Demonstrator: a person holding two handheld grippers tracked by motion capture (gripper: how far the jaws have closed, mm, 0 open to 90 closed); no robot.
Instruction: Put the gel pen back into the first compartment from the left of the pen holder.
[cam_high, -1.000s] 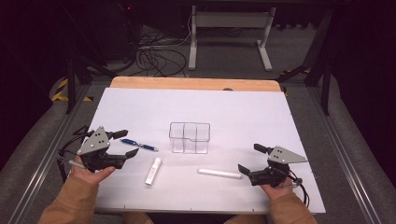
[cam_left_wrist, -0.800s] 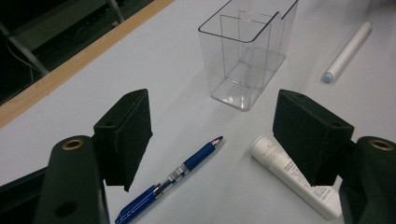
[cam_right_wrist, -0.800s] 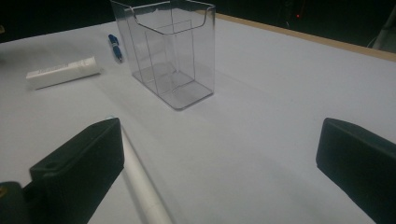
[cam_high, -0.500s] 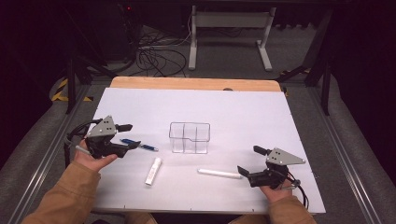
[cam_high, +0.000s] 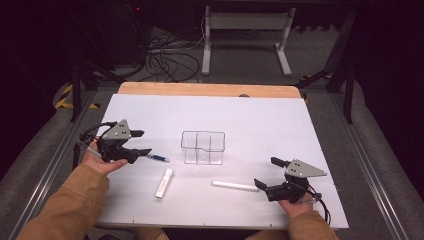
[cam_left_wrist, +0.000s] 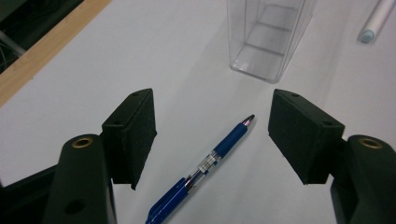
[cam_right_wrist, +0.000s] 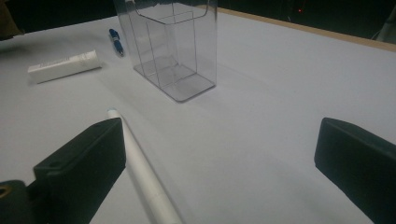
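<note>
Hovering over the white table (cam_high: 260, 120), the left hand-held gripper (cam_left_wrist: 212, 135) has just been closing, its jaws half open astride the blue plastic ballpoint pen (cam_left_wrist: 201, 172), pads clear of it. The right hand-held gripper (cam_high: 264, 186) rests wide open beside the slim white marker (cam_right_wrist: 144, 177), holding nothing.

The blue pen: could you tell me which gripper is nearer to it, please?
Left. The left gripper has its open jaws astride the blue pen, not gripping. The right gripper is across the table, by the white stick.
</note>
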